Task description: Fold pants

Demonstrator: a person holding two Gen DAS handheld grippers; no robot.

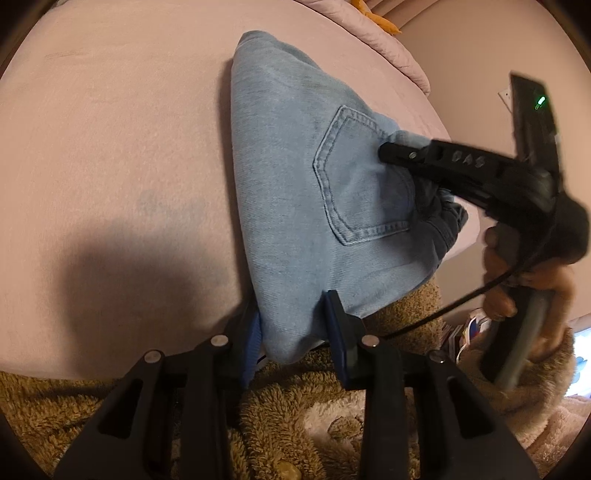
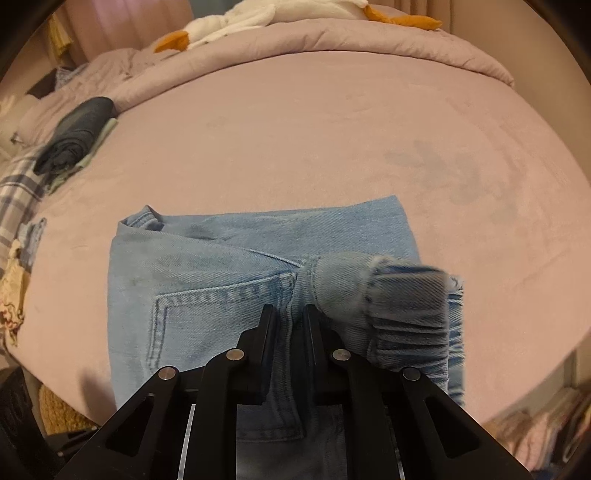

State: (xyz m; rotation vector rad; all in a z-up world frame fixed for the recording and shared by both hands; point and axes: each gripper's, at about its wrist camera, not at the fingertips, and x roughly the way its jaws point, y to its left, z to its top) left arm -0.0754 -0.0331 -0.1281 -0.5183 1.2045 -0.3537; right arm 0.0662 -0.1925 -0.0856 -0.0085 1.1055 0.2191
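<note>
Light-blue jeans (image 1: 295, 166) lie folded on the pink bed sheet (image 1: 110, 147), back pocket (image 1: 362, 184) facing up. My left gripper (image 1: 295, 328) is shut on the jeans' near corner, with denim bulging between its blue pads (image 1: 336, 321). Coming in from the right, my right gripper (image 1: 386, 153) has its tips on the cloth beside the pocket. In the right wrist view the right gripper (image 2: 291, 325) is shut on a ridge of denim at the pocket (image 2: 221, 321) edge. A bunched, ribbed part of the jeans (image 2: 406, 302) rises just right of its fingers.
A person's hand (image 1: 517, 284) holds the right gripper's handle past the bed edge. A brown fuzzy fabric (image 1: 277, 424) lies below the left gripper. A dark folded garment (image 2: 77, 133) and plaid cloth (image 2: 18, 192) sit at the bed's left; a white plush toy (image 2: 240, 18) lies on the duvet (image 2: 332, 40).
</note>
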